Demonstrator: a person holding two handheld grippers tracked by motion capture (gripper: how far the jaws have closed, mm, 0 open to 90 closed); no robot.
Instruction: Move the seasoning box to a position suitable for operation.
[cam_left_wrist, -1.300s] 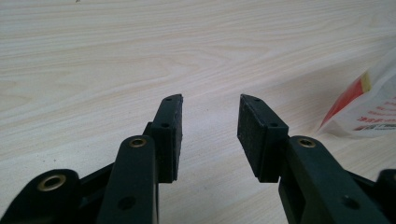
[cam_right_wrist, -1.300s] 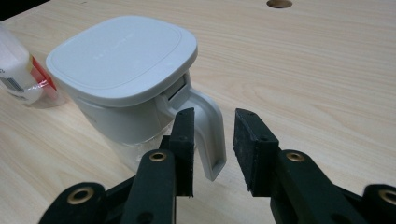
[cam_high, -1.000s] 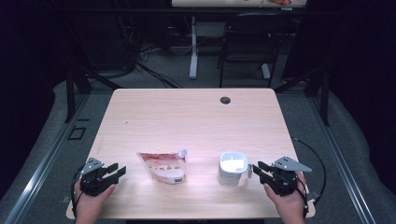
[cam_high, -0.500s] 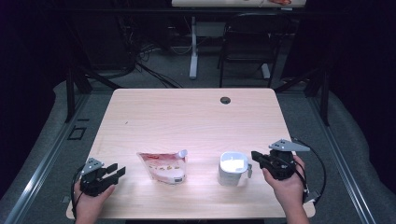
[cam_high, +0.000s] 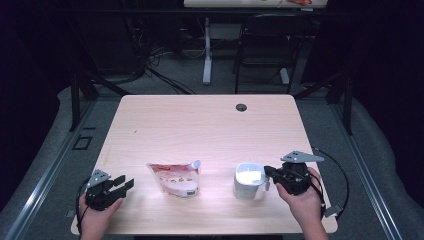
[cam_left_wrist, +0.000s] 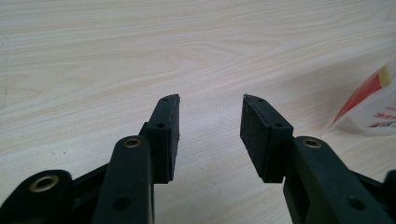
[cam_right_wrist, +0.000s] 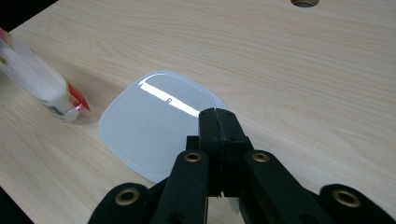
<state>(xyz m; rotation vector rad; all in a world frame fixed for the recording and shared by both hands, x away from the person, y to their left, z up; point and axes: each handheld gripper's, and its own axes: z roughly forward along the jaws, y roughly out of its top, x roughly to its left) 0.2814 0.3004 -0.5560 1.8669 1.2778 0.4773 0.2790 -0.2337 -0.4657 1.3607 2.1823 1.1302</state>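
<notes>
A white square container (cam_high: 248, 179) with a glossy lid (cam_right_wrist: 149, 121) stands near the table's front right. Left of it lies a red-and-white spouted pouch (cam_high: 175, 180), whose edge also shows in the left gripper view (cam_left_wrist: 373, 102) and whose end shows in the right gripper view (cam_right_wrist: 42, 86). My right gripper (cam_high: 267, 175) is shut, its jaws pressed together (cam_right_wrist: 217, 114) just over the lid's near edge; I cannot tell whether it pinches anything. My left gripper (cam_high: 120, 184) rests at the front left, open (cam_left_wrist: 210, 126) over bare wood with nothing between its pads.
The light wooden table (cam_high: 200, 125) has a round cable hole (cam_high: 241, 107) near its far edge, also seen in the right gripper view (cam_right_wrist: 304, 2). Behind the table stand a dark chair (cam_high: 265, 50) and a white desk leg (cam_high: 206, 55). Cables trail off both front corners.
My right gripper has risen, moved left up to the container's side, and shut its jaws. The left gripper, pouch and container have not moved.
</notes>
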